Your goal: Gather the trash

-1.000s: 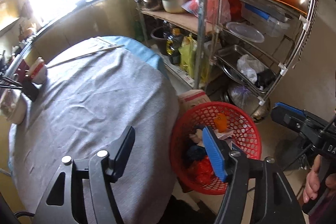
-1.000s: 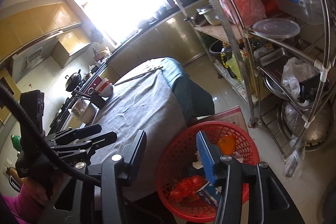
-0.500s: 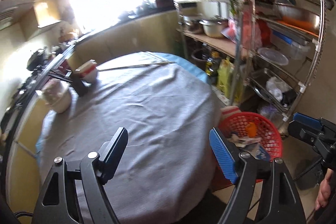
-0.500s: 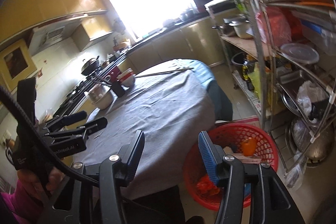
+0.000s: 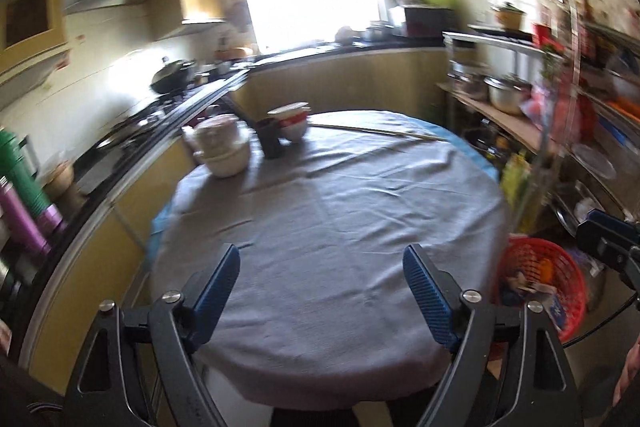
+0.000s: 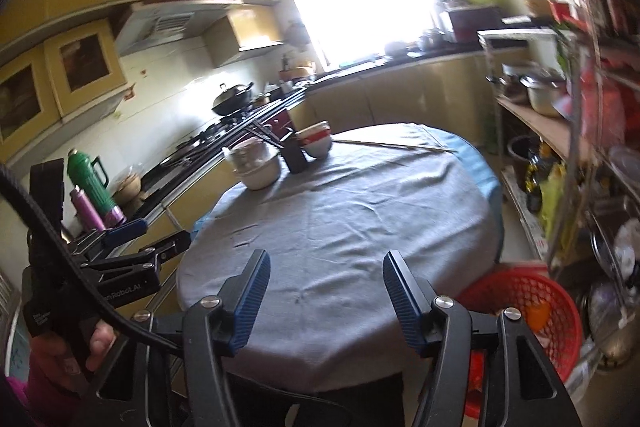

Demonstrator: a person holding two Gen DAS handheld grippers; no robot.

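A red mesh basket (image 5: 552,279) holding trash stands on the floor to the right of the round table (image 5: 340,211), which has a grey cloth; it also shows in the right wrist view (image 6: 532,291). My left gripper (image 5: 320,287) is open and empty above the table's near edge. My right gripper (image 6: 324,291) is open and empty, also over the near edge. Each gripper shows at the edge of the other's view. I see no loose trash on the cloth.
Stacked bowls (image 5: 222,151), a dark holder (image 5: 272,139), a red-and-white bowl (image 5: 292,121) and long chopsticks (image 5: 376,133) sit at the table's far side. A metal rack (image 5: 560,115) with pots stands right. A counter with stove and flasks (image 6: 90,187) runs left.
Both grippers have swung from looking down at the red basket to facing across the table. The basket has shifted to the lower right of both views. Both stay open.
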